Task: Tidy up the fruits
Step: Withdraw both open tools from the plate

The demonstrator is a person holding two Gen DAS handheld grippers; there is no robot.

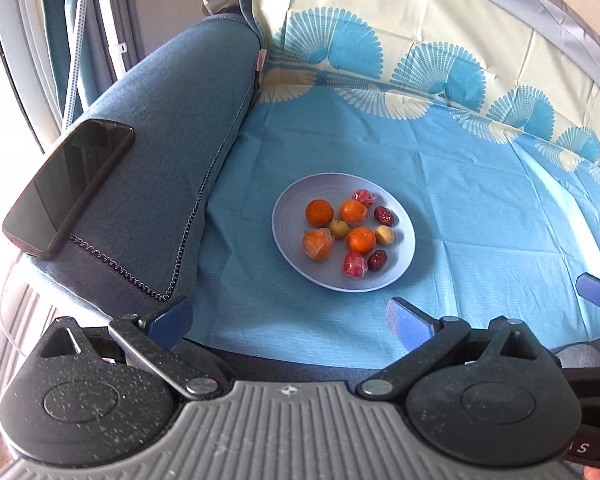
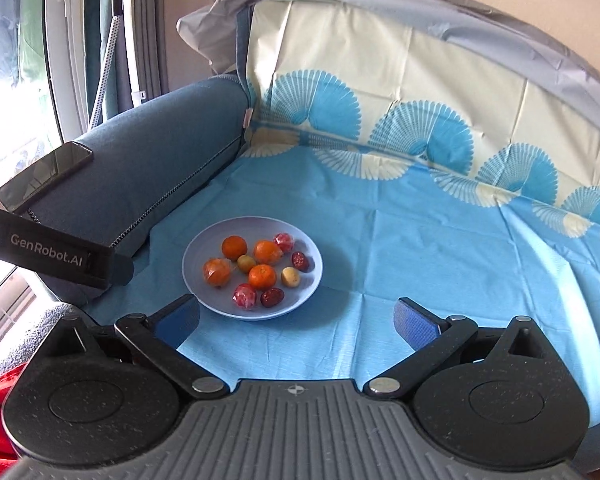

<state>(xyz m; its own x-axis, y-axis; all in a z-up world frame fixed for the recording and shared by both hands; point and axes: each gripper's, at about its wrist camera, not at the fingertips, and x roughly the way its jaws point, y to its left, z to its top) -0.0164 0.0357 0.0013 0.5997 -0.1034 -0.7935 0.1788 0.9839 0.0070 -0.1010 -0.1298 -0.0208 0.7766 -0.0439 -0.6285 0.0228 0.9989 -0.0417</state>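
- On the blue cloth [image 2: 400, 240], we see every fruit sitting in the plate [image 2: 312, 280]; nothing lies outside, so we judge sorting done or nearly.
- Left gripper [image 1: 290, 320] and right gripper [image 2: 298, 318] both spread wide, empty, short of the plate.
- Oranges [image 2: 234, 247] round; some film-wrapped and shiny. Dates [image 2: 300, 261] dark, wrinkled. Plate smooth, shallow, pale.

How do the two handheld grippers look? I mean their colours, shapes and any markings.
Both look alike. The left gripper and the right gripper each have two blue textured finger pads on black linkage arms with silver pivot pins, round black housings on either side, and a grey ribbed centre plate with a small cross mark. The right wrist view shows white "GenRobot.AI" lettering on the left gripper's black body.
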